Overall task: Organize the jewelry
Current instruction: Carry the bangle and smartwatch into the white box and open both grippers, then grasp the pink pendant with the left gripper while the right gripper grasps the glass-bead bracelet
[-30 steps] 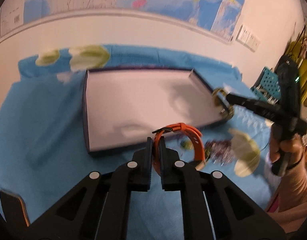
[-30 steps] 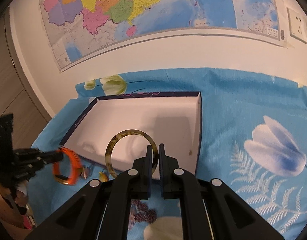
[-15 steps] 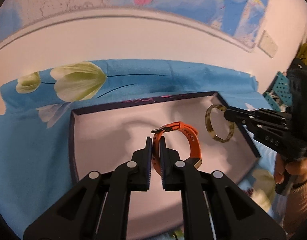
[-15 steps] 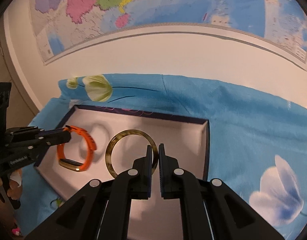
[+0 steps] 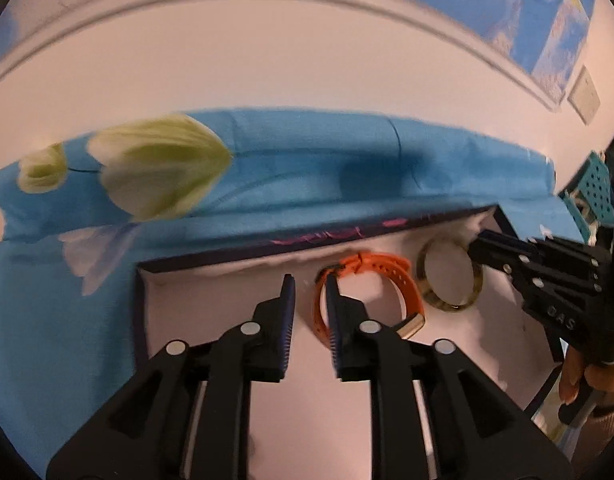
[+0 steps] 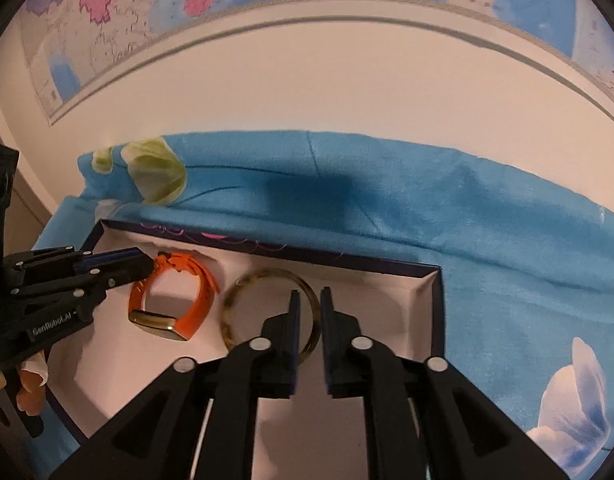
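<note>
An orange watch [image 5: 387,266] with a gold face [image 6: 153,320] sits low inside the white-lined box [image 5: 227,254], near its far wall. My left gripper [image 5: 310,298] is opening. The strap runs between its fingers, close to the right pad, with a gap on the left. Beside the watch is a tortoiseshell bangle [image 6: 232,304]. My right gripper [image 6: 310,300] is opening too, the bangle's right edge loose between its fingers. Each gripper shows in the other's view: the right one [image 5: 473,246] at the bangle [image 5: 431,296], the left one [image 6: 147,268] at the watch [image 6: 203,304].
The box's dark rim [image 6: 347,258] stands on a blue flowered cloth [image 6: 487,240] that runs to a pale wall with a map [image 6: 107,20]. A hand [image 5: 579,380] holds the right gripper. A teal crate [image 5: 599,196] stands at far right.
Both grippers moved forward over the box to its far side, carrying watch and bangle. Their jaws, shut on the pieces before, have now parted.
</note>
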A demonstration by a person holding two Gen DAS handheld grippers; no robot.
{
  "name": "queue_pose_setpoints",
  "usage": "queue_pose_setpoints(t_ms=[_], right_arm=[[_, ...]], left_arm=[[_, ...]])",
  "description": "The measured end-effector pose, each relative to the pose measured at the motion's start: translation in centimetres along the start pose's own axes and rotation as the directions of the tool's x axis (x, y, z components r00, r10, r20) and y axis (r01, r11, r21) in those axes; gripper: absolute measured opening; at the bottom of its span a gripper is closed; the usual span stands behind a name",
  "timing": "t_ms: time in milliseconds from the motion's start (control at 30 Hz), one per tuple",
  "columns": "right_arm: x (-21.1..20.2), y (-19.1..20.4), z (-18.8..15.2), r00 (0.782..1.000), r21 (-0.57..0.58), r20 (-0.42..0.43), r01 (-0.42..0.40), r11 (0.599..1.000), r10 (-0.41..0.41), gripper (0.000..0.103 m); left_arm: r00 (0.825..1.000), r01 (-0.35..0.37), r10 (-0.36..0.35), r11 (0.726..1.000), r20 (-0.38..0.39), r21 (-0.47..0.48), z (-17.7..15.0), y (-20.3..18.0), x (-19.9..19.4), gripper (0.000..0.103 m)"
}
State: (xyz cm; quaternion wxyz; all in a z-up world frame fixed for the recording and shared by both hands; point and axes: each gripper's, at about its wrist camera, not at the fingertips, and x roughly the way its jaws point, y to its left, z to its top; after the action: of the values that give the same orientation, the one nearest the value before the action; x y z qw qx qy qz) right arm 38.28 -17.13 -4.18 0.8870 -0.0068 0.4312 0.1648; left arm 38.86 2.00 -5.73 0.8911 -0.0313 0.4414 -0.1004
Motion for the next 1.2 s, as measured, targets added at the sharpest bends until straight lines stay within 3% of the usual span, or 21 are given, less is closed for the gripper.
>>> queue_pose_setpoints(t_ms=[100,200,333,500,733,867,967,1100,1200], right_arm=[[-3.1,0.4,-1.4,0.997,-0.033,0.062,-0.034,0.999,0.036,0.020],[-6.7,1.1,-3.5,0.988,-0.087,0.115,-0.094,0.992,0.104,0.028],[-10.4,1.7,-7.2,0.974,-0.147,0.142,-0.154,0.977,0.175,0.029],[-11.8,1.4,-11.8,0.975,-0.145,0.096,-0.187,0.972,0.202,0.029],[-11.6,2.1,-17.0,0.976,-0.107,0.005,-0.217,0.970,0.219,0.029],[-11.2,2.8,-18.3,0.976,-0.090,0.000,-0.219,0.972,0.220,0.032],[-11.1,3.2,-18.6,0.981,-0.084,0.012,-0.194,0.977,0.196,0.041],[-10.7,3.3,-18.8,0.984,-0.067,0.015,-0.178,0.982,0.179,0.041],[-10.3,3.4,-18.9,0.988,-0.071,0.005,-0.152,0.986,0.153,0.031]], left_arm=[[0.996,-0.016,0.015,1.000,0.088,0.010,-1.0,0.0,-2.9,0.041],[0.987,-0.016,0.007,0.998,0.160,0.060,-2.8,-0.7,-6.3,0.042],[0.976,0.032,-0.063,0.988,0.207,0.151,-6.5,-2.6,-10.2,0.049],[0.972,0.089,-0.129,0.975,0.198,0.202,-11.3,-4.4,-12.6,0.053],[0.976,0.099,-0.134,0.975,0.172,0.200,-16.0,-5.3,-13.2,0.054],[0.980,0.077,-0.112,0.976,0.164,0.205,-17.8,-5.9,-13.2,0.055],[0.982,0.084,-0.114,0.978,0.151,0.192,-18.6,-5.9,-13.0,0.056],[0.984,0.075,-0.103,0.979,0.142,0.189,-18.9,-6.1,-12.7,0.056],[0.986,0.056,-0.086,0.977,0.141,0.207,-18.6,-6.4,-12.1,0.056]])
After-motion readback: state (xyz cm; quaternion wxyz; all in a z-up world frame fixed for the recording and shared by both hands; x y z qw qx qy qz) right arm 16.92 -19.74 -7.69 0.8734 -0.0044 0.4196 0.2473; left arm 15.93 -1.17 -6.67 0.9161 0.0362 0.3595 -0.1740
